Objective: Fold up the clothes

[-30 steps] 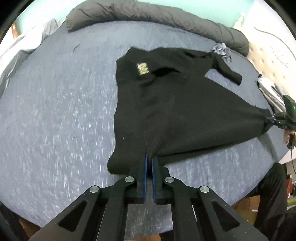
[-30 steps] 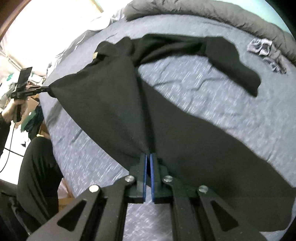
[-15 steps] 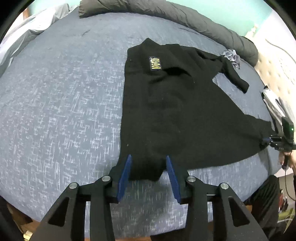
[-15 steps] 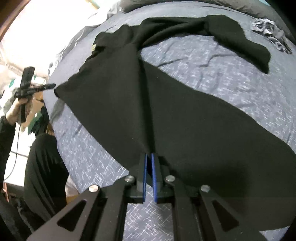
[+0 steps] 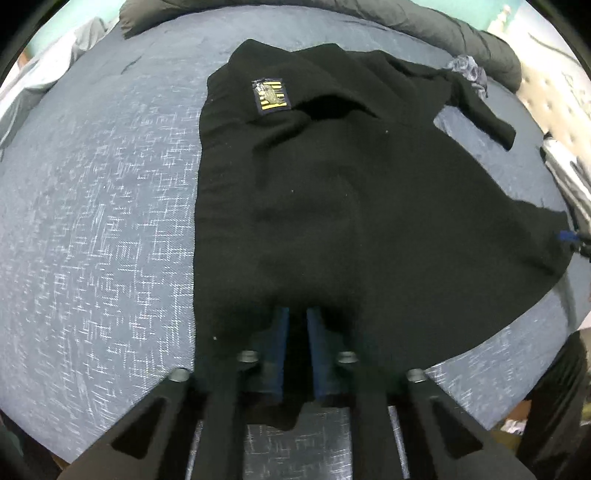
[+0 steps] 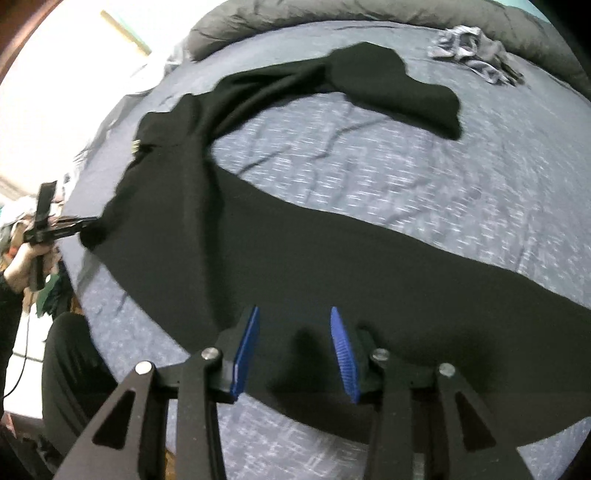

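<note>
A black garment (image 5: 351, 206) lies spread on the blue bed (image 5: 92, 221), with a yellow striped label (image 5: 271, 95) near its collar. One sleeve (image 6: 399, 88) trails off toward the far side. My left gripper (image 5: 297, 314) is at the near hem, its blue pads close together with cloth bunched over and between them. From the right wrist view the left gripper (image 6: 74, 227) grips the garment's corner. My right gripper (image 6: 294, 310) stands open over the other hem edge of the garment (image 6: 295, 258), with nothing pinched. Its blue tip (image 5: 569, 236) shows at the garment's right corner.
A grey rolled duvet (image 5: 424, 22) runs along the far edge of the bed. A small crumpled grey cloth (image 6: 472, 48) lies near it. A cream tufted headboard (image 5: 554, 96) is at the right. A person's hand (image 6: 22, 258) and dark trouser leg (image 6: 70, 362) are beside the bed edge.
The left gripper, open half a second ago, has closed again on the hem. The right gripper has opened and let go of the garment, which now lies flatter.
</note>
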The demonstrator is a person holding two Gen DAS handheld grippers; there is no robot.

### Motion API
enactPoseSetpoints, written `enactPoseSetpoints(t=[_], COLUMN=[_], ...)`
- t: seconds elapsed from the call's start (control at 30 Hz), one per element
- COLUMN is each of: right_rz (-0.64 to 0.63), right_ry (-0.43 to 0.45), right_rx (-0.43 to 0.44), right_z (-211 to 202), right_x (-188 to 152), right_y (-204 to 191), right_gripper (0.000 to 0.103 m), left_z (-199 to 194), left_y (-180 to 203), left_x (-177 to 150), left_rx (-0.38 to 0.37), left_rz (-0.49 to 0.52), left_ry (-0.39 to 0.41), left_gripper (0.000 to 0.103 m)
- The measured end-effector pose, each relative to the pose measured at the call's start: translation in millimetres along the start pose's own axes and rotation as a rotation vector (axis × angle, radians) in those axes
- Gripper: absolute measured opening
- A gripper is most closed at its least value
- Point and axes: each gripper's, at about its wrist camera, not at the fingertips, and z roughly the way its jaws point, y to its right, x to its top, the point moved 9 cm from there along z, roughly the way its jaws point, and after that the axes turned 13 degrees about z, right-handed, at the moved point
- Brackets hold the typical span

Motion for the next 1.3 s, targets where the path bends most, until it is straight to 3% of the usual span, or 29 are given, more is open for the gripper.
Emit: enactPoseSetpoints(t=[0.33, 0.47, 0.57, 0.87, 0.97, 1.17, 1.3], right_rz=[0.095, 0.117, 0.136, 0.228, 0.288, 0.371, 0.416], right_ry=[0.060, 0.076, 0.089, 0.138, 0.168, 0.209, 0.230], right_rx=[-0.038, -0.042, -0.042, -0.047, -0.040, -0.038, -0.030], right_z=[-23, -32, -37, -36, -33, -19, -8], right_x=[7, 12, 16, 49, 72, 128, 164], right_y=[41, 46, 51, 73, 82, 99, 109], right_gripper=[0.041, 0.041, 0.041, 0.053, 0.058, 0.069, 0.071], left_z=[-48, -33, -27, -55, -49, -30, -16], left_y=[-1, 4, 0, -50, -75, -104, -114], left_x=[-24, -42, -39, 12, 33, 81, 105], left_rx=[-0.006, -0.032, -0.046, -0.003, 0.009, 0.031, 0.035], left_rz=[-0.004, -0.012, -0.049, -0.185, -0.222, -0.240, -0.243], left_ry=[0.049, -0.013, 0.004, 0.145, 0.159, 0.167, 0.179], left_gripper=[0.004, 0.004, 0.007, 0.018, 0.027, 0.028, 0.033])
